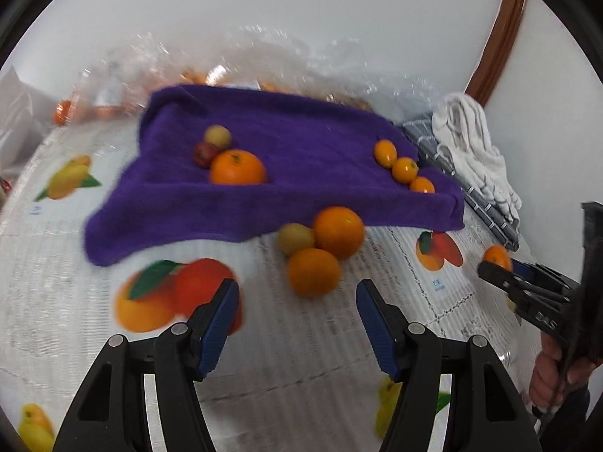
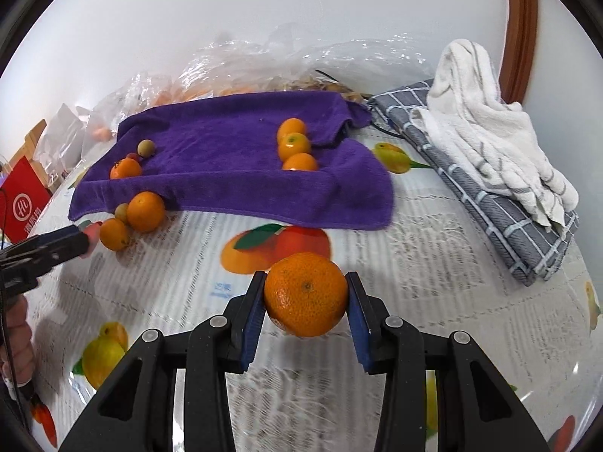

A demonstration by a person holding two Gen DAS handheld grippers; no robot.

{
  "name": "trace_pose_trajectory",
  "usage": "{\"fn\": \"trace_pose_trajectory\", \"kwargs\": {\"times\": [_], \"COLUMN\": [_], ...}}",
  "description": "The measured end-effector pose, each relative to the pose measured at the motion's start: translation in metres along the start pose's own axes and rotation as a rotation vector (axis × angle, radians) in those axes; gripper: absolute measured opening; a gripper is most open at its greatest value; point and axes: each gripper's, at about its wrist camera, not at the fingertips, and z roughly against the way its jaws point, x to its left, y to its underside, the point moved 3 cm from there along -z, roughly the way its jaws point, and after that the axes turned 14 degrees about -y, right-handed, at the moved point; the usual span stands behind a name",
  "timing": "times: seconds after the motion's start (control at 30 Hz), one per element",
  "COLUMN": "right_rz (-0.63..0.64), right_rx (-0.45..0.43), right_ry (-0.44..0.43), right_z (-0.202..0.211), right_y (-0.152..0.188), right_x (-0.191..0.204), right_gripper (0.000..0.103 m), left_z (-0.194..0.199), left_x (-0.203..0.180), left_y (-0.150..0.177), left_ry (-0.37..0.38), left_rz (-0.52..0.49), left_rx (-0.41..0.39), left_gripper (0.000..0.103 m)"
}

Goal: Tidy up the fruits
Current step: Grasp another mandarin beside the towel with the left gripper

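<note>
The right claw (image 2: 305, 293) grips a mandarin (image 2: 305, 293), with the purple towel (image 2: 233, 165) straight ahead; the left claw (image 1: 297, 297), spread and empty, faces the loose mandarin (image 1: 313, 272) just ahead.

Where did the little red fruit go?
On the purple towel, toward its left side, the red fruit touches the big orange and the greenish fruit.
</note>
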Motion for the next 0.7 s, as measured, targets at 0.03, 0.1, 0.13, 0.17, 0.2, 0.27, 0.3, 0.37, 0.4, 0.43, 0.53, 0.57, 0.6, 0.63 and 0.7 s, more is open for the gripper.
{"fn": "trace_pose_trajectory", "kwargs": {"times": [0.03,0.1,0.13,0.17,0.2,0.27,0.3,0.37,0.4,0.43,0.53,0.57,0.6,0.63,0.7], "right_rz": [-0.001,-0.003,-0.006,-0.012,-0.016,-0.025,-0.025,-0.023,-0.020,-0.018,-0.007,-0.005,-0.004,-0.005,-0.006], "right_rx": [-0.002,-0.007,-0.008,-0.006,-0.004,-0.006,-0.007,-0.008,-0.008,-0.009,-0.010,-0.010,-0.011,-0.010,-0.011], "right_ry": [-0.001,0.007,0.010,0.010,0.010,0.007,0.008,0.011,0.010,0.009,0.010,0.010,0.009,0.009,0.014], "right_z": [0.002,0.007,0.008,0.009,0.010,0.011,0.011,0.010,0.010,0.010,0.009,0.008,0.008,0.008,0.008], "right_y": [0.002,0.006,0.007,0.010,0.011,0.014,0.014,0.015,0.015,0.014,0.014,0.013,0.013,0.012,0.011], "right_x": [-0.002,-0.007,-0.008,-0.011,-0.012,-0.014,-0.015,-0.013,-0.012,-0.011,-0.006,-0.004,-0.004,-0.003,-0.002], "right_gripper": [0.041,0.041,0.041,0.041,0.041,0.041,0.041,0.041,0.041,0.041,0.041,0.041,0.041,0.041,0.041], "left_z": [-0.004,-0.011,-0.011,-0.011,-0.012,-0.014,-0.015,-0.015,-0.015,-0.015,-0.015,-0.015,-0.015,-0.014,-0.011], "left_x": [-0.004,-0.013,-0.016,-0.018,-0.019,-0.021,-0.023,-0.025,-0.025,-0.025,-0.023,-0.022,-0.021,-0.019,-0.013], "left_y": [0.000,-0.001,0.000,-0.001,-0.001,-0.001,-0.001,0.000,-0.001,-0.001,-0.001,-0.001,-0.002,-0.002,-0.002], "left_ry": [-0.026,-0.084,-0.091,-0.096,-0.104,-0.123,-0.128,-0.128,-0.131,-0.136,-0.123,-0.118,-0.111,-0.105,-0.100], "left_rz": [-0.002,-0.018,-0.025,-0.036,-0.042,-0.047,-0.053,-0.061,-0.061,-0.060,-0.060,-0.055,-0.049,-0.039,-0.007], "left_rx": [0.009,0.015,0.006,-0.001,0.001,0.005,0.003,0.003,0.001,0.000,-0.004,-0.005,-0.006,-0.009,-0.020], "left_gripper": [0.063,0.062,0.062,0.062,0.062,0.062,0.062,0.056,0.048,0.046,0.035,0.035,0.035,0.035,0.035]}}
